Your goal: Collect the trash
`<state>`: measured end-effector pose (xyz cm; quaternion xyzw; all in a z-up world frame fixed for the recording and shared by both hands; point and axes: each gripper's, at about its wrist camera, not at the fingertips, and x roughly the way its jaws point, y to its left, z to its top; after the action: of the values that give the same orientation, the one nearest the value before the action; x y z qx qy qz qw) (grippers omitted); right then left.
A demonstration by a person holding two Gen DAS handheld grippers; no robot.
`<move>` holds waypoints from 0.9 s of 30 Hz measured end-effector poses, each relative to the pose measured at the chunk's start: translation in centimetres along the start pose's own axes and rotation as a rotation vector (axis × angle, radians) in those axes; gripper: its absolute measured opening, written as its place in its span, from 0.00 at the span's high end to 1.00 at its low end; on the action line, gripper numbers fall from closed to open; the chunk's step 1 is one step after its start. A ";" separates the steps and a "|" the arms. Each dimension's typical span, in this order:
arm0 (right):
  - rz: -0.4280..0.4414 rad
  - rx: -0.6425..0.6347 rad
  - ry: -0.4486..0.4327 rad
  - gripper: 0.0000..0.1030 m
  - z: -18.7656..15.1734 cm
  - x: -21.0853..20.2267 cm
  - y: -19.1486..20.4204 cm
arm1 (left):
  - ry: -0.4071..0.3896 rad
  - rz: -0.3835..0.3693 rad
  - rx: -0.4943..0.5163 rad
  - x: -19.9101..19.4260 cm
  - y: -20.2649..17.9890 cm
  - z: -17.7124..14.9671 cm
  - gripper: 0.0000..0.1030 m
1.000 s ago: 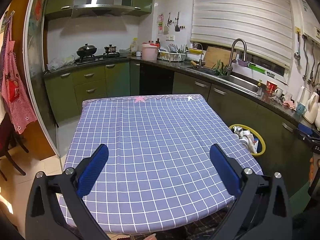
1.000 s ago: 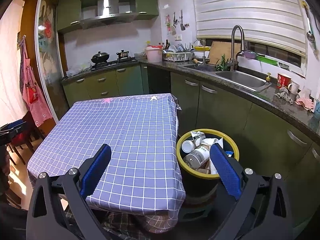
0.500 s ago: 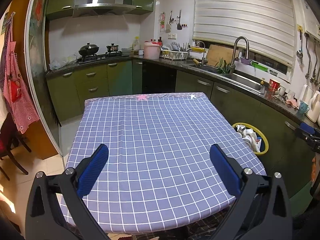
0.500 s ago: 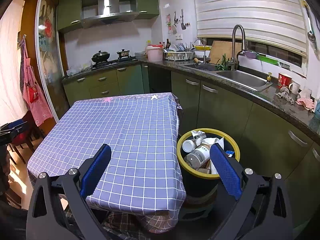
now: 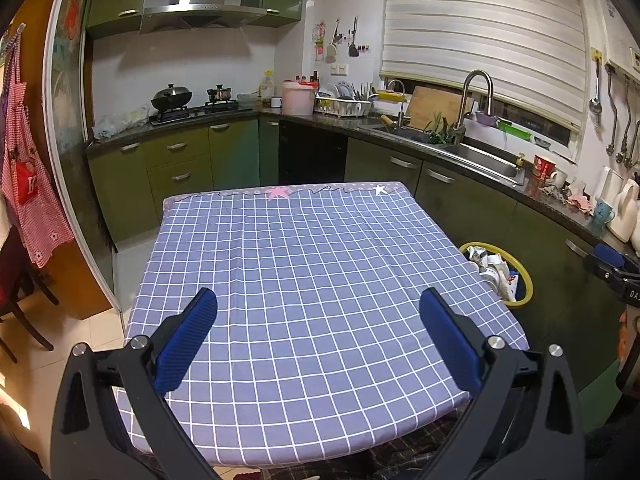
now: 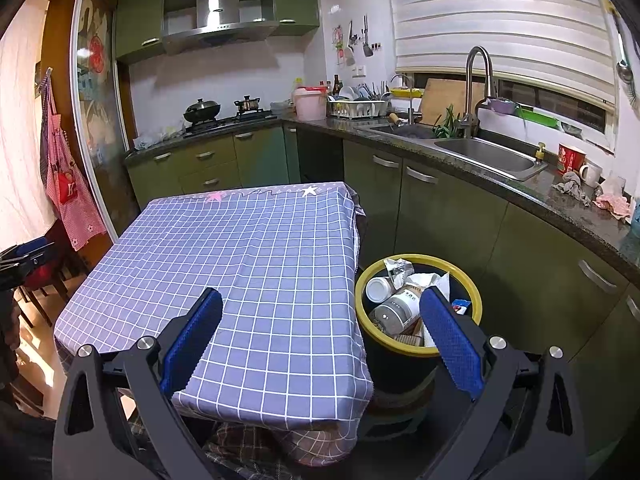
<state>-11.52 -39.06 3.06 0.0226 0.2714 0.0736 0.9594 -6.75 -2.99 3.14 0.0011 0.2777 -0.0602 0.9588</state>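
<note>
A black bin with a yellow rim [image 6: 476,292] stands on the floor right of the table; it holds a white bottle [image 6: 394,310], a white cap [image 6: 378,289] and crumpled wrappers [image 6: 396,270]. The same bin [image 5: 526,280] shows at the right in the left wrist view. My right gripper [image 6: 318,332] hangs open over the table's near right corner, nothing between its blue pads. My left gripper [image 5: 318,332] is open above the near edge of the table, holding nothing. The blue checked tablecloth [image 5: 312,272] carries no items.
Green cabinets and a dark counter with a sink [image 6: 484,156] run along the back and right. A stove with pots [image 5: 188,100] is at the back left. A red apron [image 5: 24,184] hangs by a chair at the left. The other gripper's tip [image 5: 612,264] shows at the right edge.
The left wrist view has shifted slightly left and back, so the table and bin sit a little further right. The right gripper has hardly moved. Both stay open.
</note>
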 end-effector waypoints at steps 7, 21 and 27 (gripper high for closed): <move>0.003 -0.004 0.002 0.05 -0.1 0.1 0.1 | 0.001 0.003 0.010 0.1 -0.3 0.1 0.06; 0.003 -0.004 0.007 0.05 -0.1 0.2 0.0 | 0.024 0.007 0.029 0.7 -0.5 0.0 0.06; 0.007 -0.009 0.014 0.05 -0.3 0.6 -0.1 | 0.032 0.003 0.035 0.8 -0.5 0.0 0.06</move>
<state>-11.20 -39.07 2.49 0.0187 0.2776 0.0782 0.9573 -6.11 -3.60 2.75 0.0190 0.2921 -0.0637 0.9541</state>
